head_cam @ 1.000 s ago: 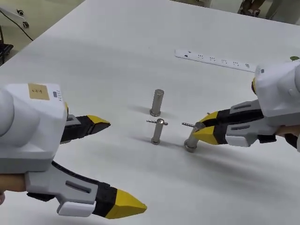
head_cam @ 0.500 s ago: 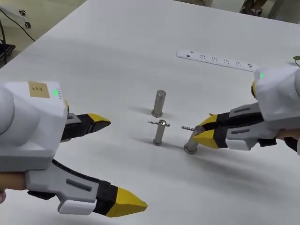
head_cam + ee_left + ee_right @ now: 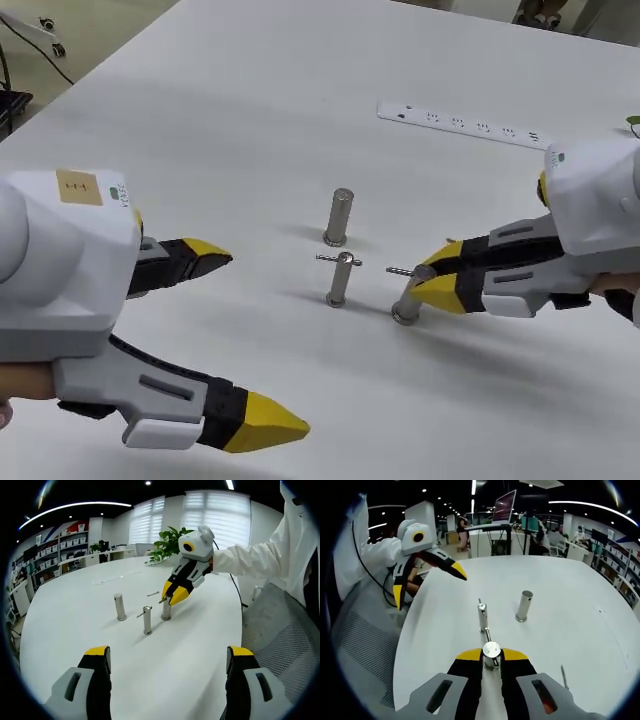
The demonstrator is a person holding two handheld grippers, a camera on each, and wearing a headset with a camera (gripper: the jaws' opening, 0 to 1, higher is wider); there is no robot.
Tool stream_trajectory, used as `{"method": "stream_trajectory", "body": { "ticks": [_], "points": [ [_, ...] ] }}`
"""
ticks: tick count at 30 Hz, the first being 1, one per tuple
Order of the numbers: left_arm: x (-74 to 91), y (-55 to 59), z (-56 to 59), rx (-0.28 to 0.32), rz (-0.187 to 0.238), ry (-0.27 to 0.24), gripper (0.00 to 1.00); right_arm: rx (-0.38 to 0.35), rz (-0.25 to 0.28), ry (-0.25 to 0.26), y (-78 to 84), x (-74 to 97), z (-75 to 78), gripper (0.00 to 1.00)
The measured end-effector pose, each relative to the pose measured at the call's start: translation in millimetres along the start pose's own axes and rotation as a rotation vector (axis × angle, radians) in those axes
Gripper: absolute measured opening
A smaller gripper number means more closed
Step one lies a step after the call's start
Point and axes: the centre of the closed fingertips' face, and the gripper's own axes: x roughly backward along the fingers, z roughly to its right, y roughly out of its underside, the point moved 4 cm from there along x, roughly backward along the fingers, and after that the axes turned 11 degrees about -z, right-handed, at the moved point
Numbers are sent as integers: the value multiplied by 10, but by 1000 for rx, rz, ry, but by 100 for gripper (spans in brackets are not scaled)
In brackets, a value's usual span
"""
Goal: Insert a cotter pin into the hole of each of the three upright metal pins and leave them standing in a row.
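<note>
Between right gripper [image 3: 428,277] jaws: head of nearest metal pin [image 3: 407,306]. Jaws closed in against its sides, yellow tips flanking it in right gripper view. Pin foot on white table [image 3: 250,120]. Cotter pin [image 3: 400,270] pokes out of pin head, pointing away from tips. Just ahead of right gripper: middle metal pin [image 3: 339,284], upright, second cotter pin [image 3: 336,260] through its hole. Beyond that: far metal pin [image 3: 338,217], upright. Loose cotter pin [image 3: 563,676] flat on table beside right gripper. Left gripper [image 3: 245,340] well apart from row, jaws spread wide, holding nothing.
</note>
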Motion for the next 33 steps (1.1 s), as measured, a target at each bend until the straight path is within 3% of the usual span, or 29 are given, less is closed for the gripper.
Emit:
{"method": "stream_trajectory", "body": {
  "ticks": [6,14,27,33],
  "points": [
    [32,-26,-45,-14,7,-31,95,2,2,-4,-6,-4,-1,8],
    [48,-41,-32,-8,11,-22,95,-24,-6,0,-14,-10,-9,9],
    [47,-58,-22,-10,15,-25,95,-56,-25,47,-10,-2,-29,9],
    [36,-43,-32,-20,-5,-23,96,-53,-26,58,-11,6,-42,9]
  ]
}}
